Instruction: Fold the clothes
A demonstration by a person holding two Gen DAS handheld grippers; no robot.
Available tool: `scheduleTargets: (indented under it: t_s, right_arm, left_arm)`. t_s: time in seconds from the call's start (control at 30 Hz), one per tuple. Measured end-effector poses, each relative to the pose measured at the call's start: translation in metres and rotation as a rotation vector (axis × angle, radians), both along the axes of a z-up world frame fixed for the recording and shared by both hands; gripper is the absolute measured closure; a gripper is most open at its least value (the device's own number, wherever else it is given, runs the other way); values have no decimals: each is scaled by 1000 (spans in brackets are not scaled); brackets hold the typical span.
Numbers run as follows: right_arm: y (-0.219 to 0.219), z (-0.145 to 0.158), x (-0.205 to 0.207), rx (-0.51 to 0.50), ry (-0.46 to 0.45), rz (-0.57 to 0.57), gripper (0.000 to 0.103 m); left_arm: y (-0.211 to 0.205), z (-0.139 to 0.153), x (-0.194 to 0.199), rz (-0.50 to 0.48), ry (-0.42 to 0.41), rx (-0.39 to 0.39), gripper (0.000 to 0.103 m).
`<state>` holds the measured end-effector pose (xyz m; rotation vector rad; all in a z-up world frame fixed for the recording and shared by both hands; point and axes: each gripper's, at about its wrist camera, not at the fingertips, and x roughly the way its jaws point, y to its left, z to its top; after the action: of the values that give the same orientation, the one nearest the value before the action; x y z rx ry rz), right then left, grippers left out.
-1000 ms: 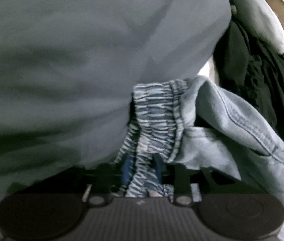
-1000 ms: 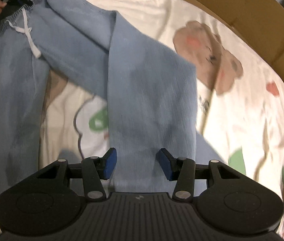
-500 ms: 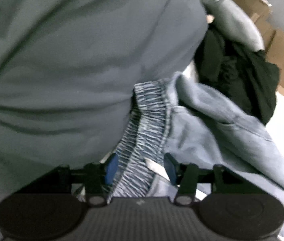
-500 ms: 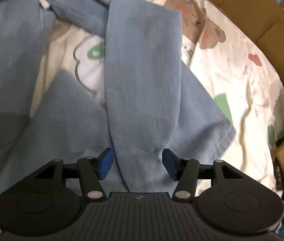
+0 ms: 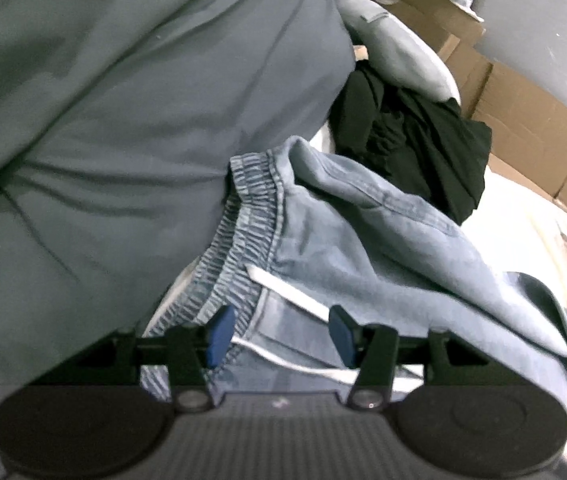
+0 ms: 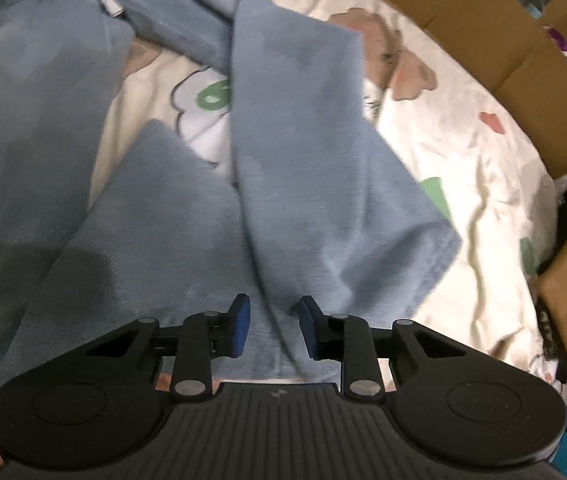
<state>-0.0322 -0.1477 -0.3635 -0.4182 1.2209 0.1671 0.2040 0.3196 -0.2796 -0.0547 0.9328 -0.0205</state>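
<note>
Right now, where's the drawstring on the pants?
Left wrist view: the drawstring lies on the pants just below the waistband, running between the open left gripper fingers.

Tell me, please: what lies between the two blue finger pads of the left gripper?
In the left wrist view, the left gripper stands open over the light blue pants; between its pads lie their fabric and the white drawstring.

Left gripper (image 5: 279,334): fingers (image 5: 219,336) wide apart, nothing clamped, cloth lying in gap between blue pads. Right gripper (image 6: 270,332): fingers (image 6: 240,330) partly closed, narrower gap, fabric fold passing between pads; contact with pads unclear. Both point forward, low.
</note>
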Motion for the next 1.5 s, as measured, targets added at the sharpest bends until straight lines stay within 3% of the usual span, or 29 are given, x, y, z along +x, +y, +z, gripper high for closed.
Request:
scheduleTargets:
  t_s: [0.2, 0.47, 0.5, 0.6, 0.63, 1.07, 1.5]
  right_arm:
    - [0, -21, 6, -90, 8, -4, 71]
    - [0, -40, 12, -107, 52, 83, 70]
    - [-2, -38, 13, -97, 59, 83, 71]
    - [-11, -27, 19, -37, 99, 70, 90]
    - [-12, -22, 20, -47, 101, 84, 101]
    - [-75, 46, 66, -109, 47, 43, 102]
    - [-163, 65, 182, -191, -12, -65, 103]
  left_arm:
    - [6, 1, -13, 23, 12, -10, 48]
    - [-5, -6, -21, -15, 26, -6, 48]
    - [-6, -5, -22, -20, 24, -9, 48]
    - [-11, -2, -22, -30, 22, -22, 48]
    - [-12, -1, -22, -35, 20, -23, 48]
    - [-33, 10, -15, -86, -14, -52, 48]
    - [-53, 11, 13, -103, -49, -109, 48]
